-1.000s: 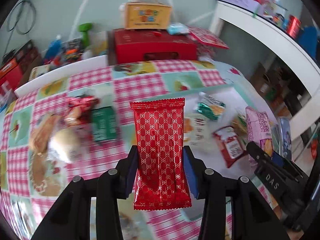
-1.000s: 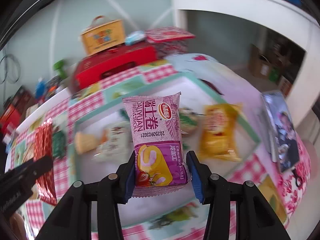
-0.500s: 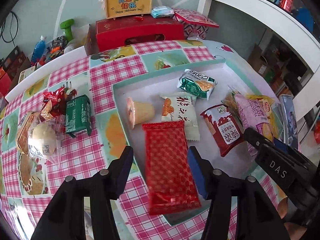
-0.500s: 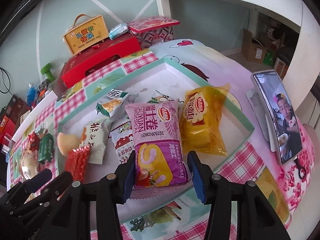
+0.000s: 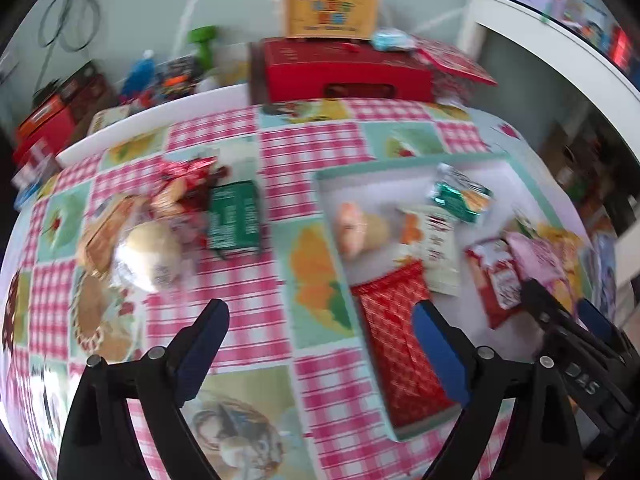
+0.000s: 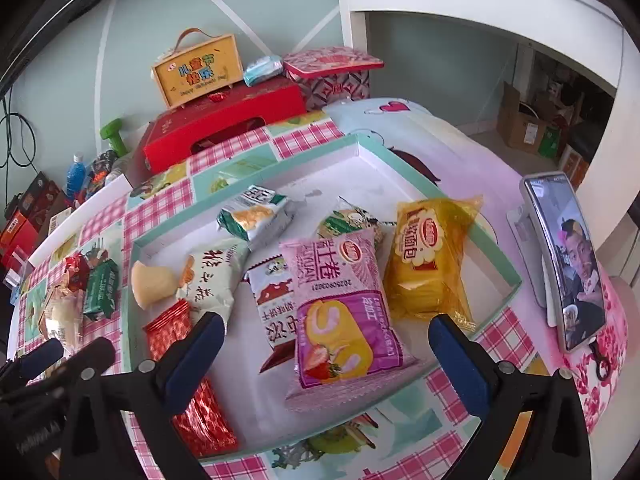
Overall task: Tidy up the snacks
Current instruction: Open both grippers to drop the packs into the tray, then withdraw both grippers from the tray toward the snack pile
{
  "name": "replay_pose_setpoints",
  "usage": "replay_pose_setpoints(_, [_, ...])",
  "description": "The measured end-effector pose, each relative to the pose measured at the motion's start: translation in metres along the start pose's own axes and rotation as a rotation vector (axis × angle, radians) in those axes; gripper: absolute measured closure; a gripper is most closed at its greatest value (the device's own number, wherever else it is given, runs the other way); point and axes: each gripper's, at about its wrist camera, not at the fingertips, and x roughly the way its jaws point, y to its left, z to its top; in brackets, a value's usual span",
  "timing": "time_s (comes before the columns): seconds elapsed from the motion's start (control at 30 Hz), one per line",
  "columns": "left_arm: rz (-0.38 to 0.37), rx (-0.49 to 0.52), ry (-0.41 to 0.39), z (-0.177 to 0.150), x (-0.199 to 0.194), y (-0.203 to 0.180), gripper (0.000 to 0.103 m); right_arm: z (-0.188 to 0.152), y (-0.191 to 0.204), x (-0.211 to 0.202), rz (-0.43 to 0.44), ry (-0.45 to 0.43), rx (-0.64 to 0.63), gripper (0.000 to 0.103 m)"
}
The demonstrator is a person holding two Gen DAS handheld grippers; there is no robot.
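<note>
A teal-rimmed white tray (image 6: pixel 496 268) holds several snack packets. The pink roll-cake packet (image 6: pixel 340 312) lies flat at the tray's near edge, between the jaws of my right gripper (image 6: pixel 326 328). Those jaws are opening, and the pads stand well clear of the packet. The red patterned packet (image 5: pixel 400 344) lies in the tray's near left corner. My left gripper (image 5: pixel 320 320) hovers over the tablecloth with its jaws opening and nothing between them; its right finger overlaps the packet in view. A green box (image 5: pixel 234 220), a wrapped bun (image 5: pixel 148 256) and red sweets (image 5: pixel 184 176) lie loose on the cloth.
A phone on a stand (image 6: pixel 568 256) stands right of the tray. A red box (image 6: pixel 224 128) with a yellow gift case (image 6: pixel 200 68) on it sits behind the table. Bottles and boxes crowd the far left. A white desk (image 6: pixel 480 0) is at the back right.
Both grippers have let go. The red packet dropped from the left jaws into the tray, the pink packet now rests there, and both jaw pairs have spread wide. The left gripper swung left.
</note>
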Motion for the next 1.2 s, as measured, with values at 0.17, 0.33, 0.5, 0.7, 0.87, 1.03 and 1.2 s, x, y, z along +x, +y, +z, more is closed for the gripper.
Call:
replay_pose_setpoints(0.17, [0.046, -0.091, 0.060, -0.004, 0.010, 0.025, 0.004, 0.000, 0.003, -0.001, 0.003, -0.005, -0.006, 0.000])
replay_pose_setpoints(0.33, [0.038, -0.120, 0.085, -0.010, 0.010, 0.038, 0.004, -0.001, 0.008, -0.005, 0.033, -0.022, -0.014, 0.000])
replay_pose_setpoints(0.5, [0.020, -0.123, 0.082, -0.013, 0.003, 0.044, 0.004, -0.002, 0.015, -0.007, 0.055, -0.023, -0.023, 0.000])
replay_pose_setpoints(0.7, [0.016, -0.098, 0.088, -0.015, -0.001, 0.048, 0.004, -0.006, 0.026, -0.004, 0.065, -0.007, -0.050, 0.000])
replay_pose_setpoints(0.87, [0.038, -0.073, 0.062, -0.009, -0.007, 0.052, 0.004, -0.009, 0.034, -0.006, 0.074, -0.002, -0.062, 0.000])
replay_pose_setpoints(1.03, [0.043, -0.071, 0.045, -0.003, -0.011, 0.063, 0.004, -0.008, 0.045, -0.012, 0.095, -0.015, -0.070, 0.000])
replay_pose_setpoints(1.2, [0.062, -0.044, 0.027, 0.004, -0.014, 0.073, 0.004, -0.005, 0.061, -0.015, 0.103, -0.014, -0.098, 0.000])
